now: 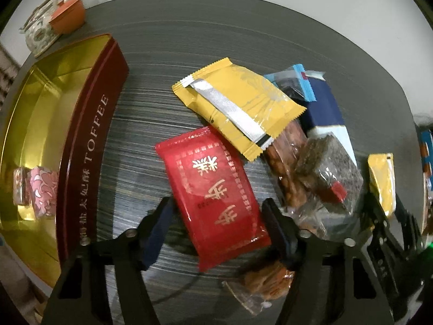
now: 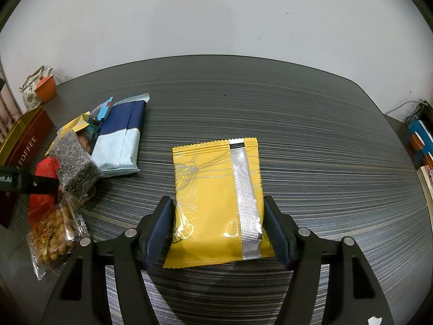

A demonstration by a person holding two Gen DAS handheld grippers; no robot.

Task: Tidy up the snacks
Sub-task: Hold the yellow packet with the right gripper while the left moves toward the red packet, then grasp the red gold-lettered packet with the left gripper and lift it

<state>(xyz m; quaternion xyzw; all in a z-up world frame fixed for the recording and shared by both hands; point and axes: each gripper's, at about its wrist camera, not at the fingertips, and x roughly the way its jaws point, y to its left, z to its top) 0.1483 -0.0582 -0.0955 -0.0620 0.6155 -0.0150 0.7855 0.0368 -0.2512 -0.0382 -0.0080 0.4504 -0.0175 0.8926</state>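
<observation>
My left gripper [image 1: 216,216] is open, its jaws on either side of a red snack packet [image 1: 213,195] that lies on the dark table. Behind it lie a yellow packet [image 1: 238,105], a blue packet [image 1: 322,103], a dark seed bar [image 1: 324,168] and a peanut bar [image 1: 286,173]. A small peanut bag [image 1: 268,279] lies by the right finger. The open toffee tin [image 1: 89,146] at left holds two wrapped sweets [image 1: 40,192]. My right gripper [image 2: 217,224] is shut on a second yellow packet [image 2: 216,195], which also shows in the left wrist view [image 1: 381,181].
A teapot [image 1: 40,32] and an orange cup [image 1: 67,16] stand at the table's far left corner. The snack pile [image 2: 73,151] lies left of my right gripper. Boxes and cables [image 2: 419,132] sit off the table's right edge. A white wall is behind.
</observation>
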